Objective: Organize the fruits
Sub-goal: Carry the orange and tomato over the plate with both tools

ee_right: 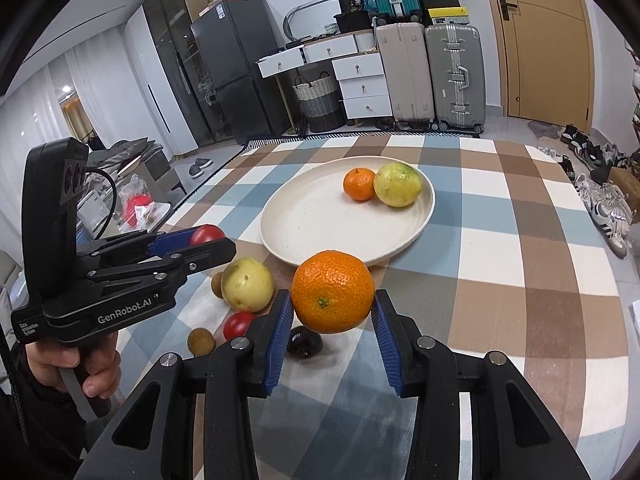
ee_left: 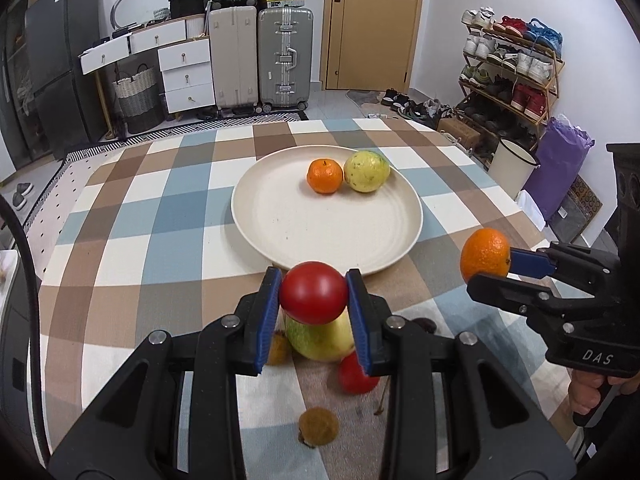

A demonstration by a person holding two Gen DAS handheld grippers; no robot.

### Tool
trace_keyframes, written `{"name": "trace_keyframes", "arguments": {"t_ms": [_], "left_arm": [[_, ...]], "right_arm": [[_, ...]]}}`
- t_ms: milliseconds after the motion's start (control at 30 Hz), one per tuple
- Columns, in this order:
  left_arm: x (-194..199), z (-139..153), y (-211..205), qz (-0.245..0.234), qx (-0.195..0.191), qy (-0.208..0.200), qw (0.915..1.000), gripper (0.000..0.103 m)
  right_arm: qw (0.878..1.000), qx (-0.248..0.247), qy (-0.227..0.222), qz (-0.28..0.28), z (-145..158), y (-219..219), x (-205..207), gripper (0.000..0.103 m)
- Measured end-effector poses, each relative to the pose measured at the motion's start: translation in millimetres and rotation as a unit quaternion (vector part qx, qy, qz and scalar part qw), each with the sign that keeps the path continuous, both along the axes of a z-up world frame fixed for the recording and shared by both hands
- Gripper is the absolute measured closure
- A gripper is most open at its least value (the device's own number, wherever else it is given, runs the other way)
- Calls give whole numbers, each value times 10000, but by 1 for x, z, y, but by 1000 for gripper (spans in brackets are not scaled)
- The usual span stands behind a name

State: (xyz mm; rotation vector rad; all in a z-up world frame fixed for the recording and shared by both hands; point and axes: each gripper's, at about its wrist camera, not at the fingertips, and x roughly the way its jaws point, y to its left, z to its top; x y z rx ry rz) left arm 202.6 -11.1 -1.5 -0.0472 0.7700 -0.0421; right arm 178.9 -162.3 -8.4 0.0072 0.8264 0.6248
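Observation:
My left gripper (ee_left: 313, 294) is shut on a red tomato (ee_left: 313, 293), held above the table just short of the cream plate (ee_left: 280, 224). My right gripper (ee_right: 332, 304) is shut on an orange (ee_right: 332, 291), also raised near the plate's (ee_right: 320, 224) front edge; it shows at the right in the left wrist view (ee_left: 485, 261). On the plate lie a small orange (ee_left: 325, 176) and a yellow-green guava (ee_left: 366, 171). On the cloth below lie another guava (ee_right: 247, 285), a red tomato (ee_right: 238, 324), two brown longans (ee_right: 201, 341) and a dark fruit (ee_right: 305, 342).
The table has a checked cloth (ee_left: 160, 216). Beyond its far edge stand suitcases (ee_left: 285, 56), white drawers (ee_left: 186, 76) and a door. A shoe rack (ee_left: 516, 64) and a white bin (ee_left: 512, 166) stand to the right.

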Motion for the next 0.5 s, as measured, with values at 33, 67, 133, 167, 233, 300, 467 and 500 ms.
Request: {"name": "trace_keyframes", "arguments": {"t_ms": [33, 67, 133, 167, 233, 300, 467, 500], "left_arm": [[0, 0, 0, 2, -9, -10, 10000, 73], [3, 0, 0, -1, -21, -13, 10000, 73], [10, 0, 1, 3, -27, -31, 10000, 73], [13, 0, 1, 1, -31, -38, 10000, 73], [18, 0, 1, 7, -39, -48, 10000, 73], [22, -1, 1, -6, -35, -42, 10000, 73], [38, -4, 0, -15, -4, -18, 10000, 73], [41, -5, 0, -30, -9, 5, 10000, 73]], "right_arm": [[10000, -5, -4, -1, 1, 0, 3, 62], [10000, -11, -8, -6, 2, 1, 4, 62], [10000, -15, -8, -15, 3, 2, 8, 62], [10000, -8, -7, -20, 4, 2, 10, 62], [10000, 9, 10, -18, 5, 3, 15, 62], [10000, 19, 29, -24, 5, 5, 21, 62], [10000, 5, 68, 20, 4, 13, 33, 62], [10000, 4, 72, 22, 3, 15, 36, 62]]}}
